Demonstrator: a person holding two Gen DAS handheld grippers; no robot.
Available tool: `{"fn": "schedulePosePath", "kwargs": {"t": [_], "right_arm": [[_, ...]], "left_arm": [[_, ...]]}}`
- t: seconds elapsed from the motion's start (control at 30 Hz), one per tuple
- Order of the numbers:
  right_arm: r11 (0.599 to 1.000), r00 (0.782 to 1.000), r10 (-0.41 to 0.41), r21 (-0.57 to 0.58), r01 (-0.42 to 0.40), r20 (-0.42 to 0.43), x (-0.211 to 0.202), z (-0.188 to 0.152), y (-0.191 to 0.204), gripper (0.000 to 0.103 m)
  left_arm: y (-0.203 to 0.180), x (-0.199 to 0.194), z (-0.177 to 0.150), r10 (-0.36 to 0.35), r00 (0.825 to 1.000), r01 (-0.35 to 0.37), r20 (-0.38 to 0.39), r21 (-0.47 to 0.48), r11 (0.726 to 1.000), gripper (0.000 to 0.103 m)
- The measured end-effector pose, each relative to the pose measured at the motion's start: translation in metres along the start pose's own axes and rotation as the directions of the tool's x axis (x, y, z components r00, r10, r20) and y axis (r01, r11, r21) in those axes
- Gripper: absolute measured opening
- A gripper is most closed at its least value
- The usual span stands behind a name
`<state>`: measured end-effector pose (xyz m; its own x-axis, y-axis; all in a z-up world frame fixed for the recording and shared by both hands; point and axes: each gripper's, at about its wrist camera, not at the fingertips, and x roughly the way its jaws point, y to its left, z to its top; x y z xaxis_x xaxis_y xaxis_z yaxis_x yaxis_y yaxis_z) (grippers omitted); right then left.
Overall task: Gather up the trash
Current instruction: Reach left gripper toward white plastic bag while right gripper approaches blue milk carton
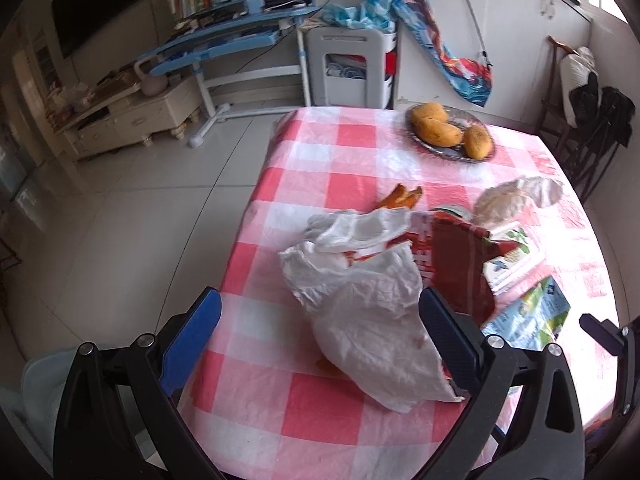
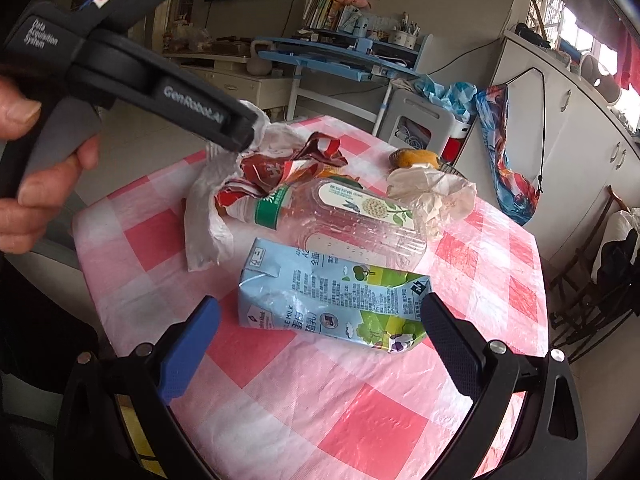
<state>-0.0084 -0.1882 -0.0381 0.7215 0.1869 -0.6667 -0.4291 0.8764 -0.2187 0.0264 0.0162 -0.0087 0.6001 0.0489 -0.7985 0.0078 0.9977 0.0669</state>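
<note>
Left claw is spread wide astride the crumpled white tissue, at 6 o'clock on the worktop. Right claw, likewise agape, brackets the flattened milk carton. Tissue should be pinched mid-bunch, clear of the red wrapper.

The surface wears a pink checked cloth and carries a carton, bottle, red wrapper, tissues, peel and fruit plate.
</note>
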Motion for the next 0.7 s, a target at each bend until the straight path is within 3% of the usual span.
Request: {"fn": "schedulePosePath", "kwargs": {"t": [0.17,0.47,0.53,0.57,0.7], "right_arm": [[1.000,0.999,0.010,0.004,-0.010,-0.040,0.012,0.002,-0.007,0.096],[0.974,0.999,0.011,-0.224,-0.019,-0.037,0.026,0.011,0.016,0.096],[0.966,0.992,0.088,-0.236,-0.107,-0.090,0.029,0.010,0.022,0.096],[0.961,0.978,0.154,-0.210,-0.181,-0.139,0.031,0.010,0.022,0.096],[0.936,0.944,0.292,-0.156,-0.315,-0.150,0.013,0.014,0.017,0.096]], "left_arm": [[0.022,0.008,0.005,-0.016,0.999,0.014,-0.030,-0.077,0.997,0.096],[0.014,0.017,0.005,-0.044,0.997,0.040,-0.069,-0.060,0.997,0.096],[0.010,0.021,0.003,-0.054,0.994,0.050,-0.094,-0.050,0.998,0.096],[0.009,0.023,0.002,-0.051,0.994,0.047,-0.101,-0.041,0.998,0.096],[0.013,0.023,0.001,-0.021,0.995,0.017,-0.093,-0.036,0.999,0.095]]}}
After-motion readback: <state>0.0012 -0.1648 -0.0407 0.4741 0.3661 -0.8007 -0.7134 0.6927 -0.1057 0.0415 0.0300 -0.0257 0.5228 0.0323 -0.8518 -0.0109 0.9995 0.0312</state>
